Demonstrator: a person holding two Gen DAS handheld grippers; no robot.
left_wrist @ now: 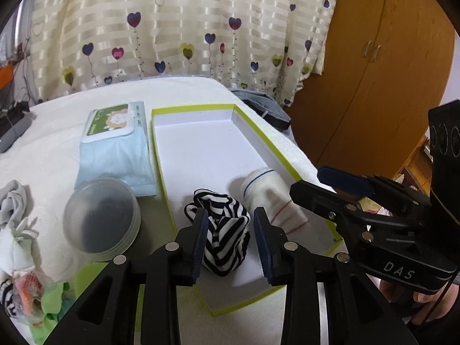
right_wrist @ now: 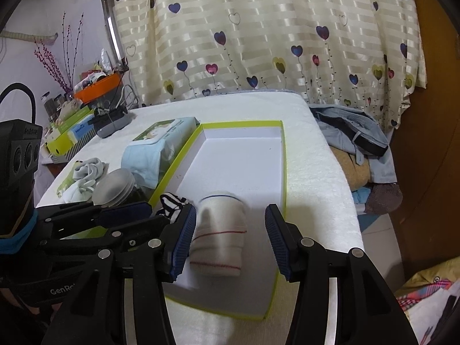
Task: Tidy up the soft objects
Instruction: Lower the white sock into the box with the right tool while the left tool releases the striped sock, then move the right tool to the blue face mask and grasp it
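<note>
A shallow white box with a lime-green rim (left_wrist: 161,155) (right_wrist: 283,155) lies on the white-covered table. A black-and-white striped sock roll (left_wrist: 221,230) (right_wrist: 172,202) lies in its near end. My left gripper (left_wrist: 230,241) is open around it, fingers on either side, not pressing. A white sock roll with a blue stripe and red lines (left_wrist: 273,198) (right_wrist: 220,238) lies beside it in the box. My right gripper (right_wrist: 230,238) is open around the white roll with a clear gap on the right.
A wet-wipes pack (left_wrist: 115,146) (right_wrist: 155,149) and a round clear plastic container (left_wrist: 102,218) (right_wrist: 115,187) stand left of the box. More loose socks (left_wrist: 13,221) (right_wrist: 86,176) lie at the far left. Folded clothes (right_wrist: 353,135) sit off the table's right edge.
</note>
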